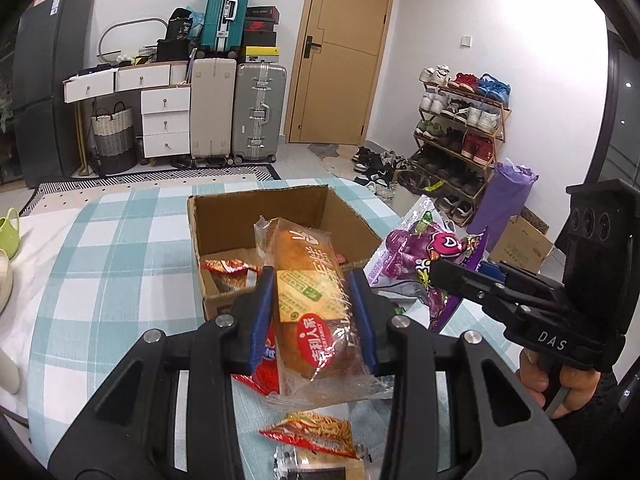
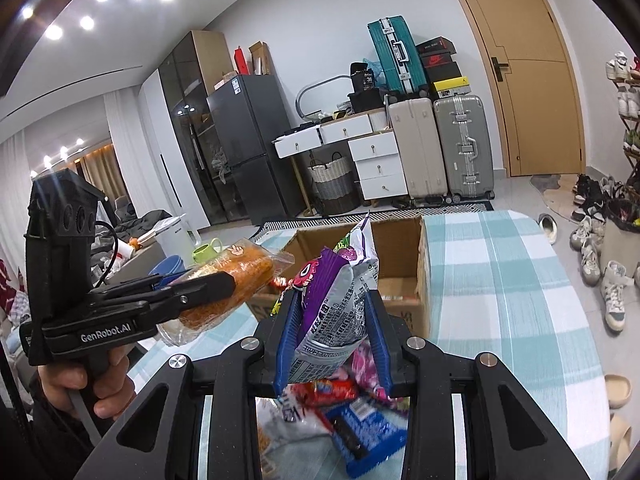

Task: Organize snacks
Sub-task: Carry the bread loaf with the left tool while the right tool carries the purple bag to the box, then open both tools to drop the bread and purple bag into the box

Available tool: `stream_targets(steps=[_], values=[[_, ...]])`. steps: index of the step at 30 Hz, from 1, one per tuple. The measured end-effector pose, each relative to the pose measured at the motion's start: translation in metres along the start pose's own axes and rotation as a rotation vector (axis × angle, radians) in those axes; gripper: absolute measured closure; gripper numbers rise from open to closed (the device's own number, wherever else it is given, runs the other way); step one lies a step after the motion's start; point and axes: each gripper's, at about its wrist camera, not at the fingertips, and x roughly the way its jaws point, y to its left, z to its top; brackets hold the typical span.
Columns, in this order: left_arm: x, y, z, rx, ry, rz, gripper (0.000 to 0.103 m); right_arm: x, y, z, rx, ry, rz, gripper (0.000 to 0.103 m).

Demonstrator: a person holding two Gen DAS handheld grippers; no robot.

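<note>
My left claw (image 1: 313, 316) is clenched on a crinkly clear-wrapped bread loaf (image 1: 316, 300), golden and oblong, frame centre. My right claw (image 2: 332, 332) grips a glossy purple snack bag (image 2: 332, 300) (silver back, fine print). Both hang before the open corrugated cardboard box (image 1: 224, 220) on the checked-cloth tabletop (image 1: 120, 248).

Black claw (image 1: 312, 312) frames, blue pads (image 1: 362, 316), silver screws, white "DAS" lettering.

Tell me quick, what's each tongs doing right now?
Left tongs: closed on the bread packet.
Right tongs: closed on the purple snack bag.
</note>
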Motion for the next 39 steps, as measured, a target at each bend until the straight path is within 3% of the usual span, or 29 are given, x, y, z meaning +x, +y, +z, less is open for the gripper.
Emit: stream_targets(steps=[16, 39], values=[[0.061, 0.037, 0.038, -0.055, 0.037, 0.027, 0.069, 0.049, -0.022, 0.034, 0.018, 0.040, -0.008, 0.070], [0.137, 0.074, 0.050, -0.071, 0.094, 0.057, 0.069, 0.121, -0.032, 0.045, 0.044, 0.134, 0.044, 0.070]])
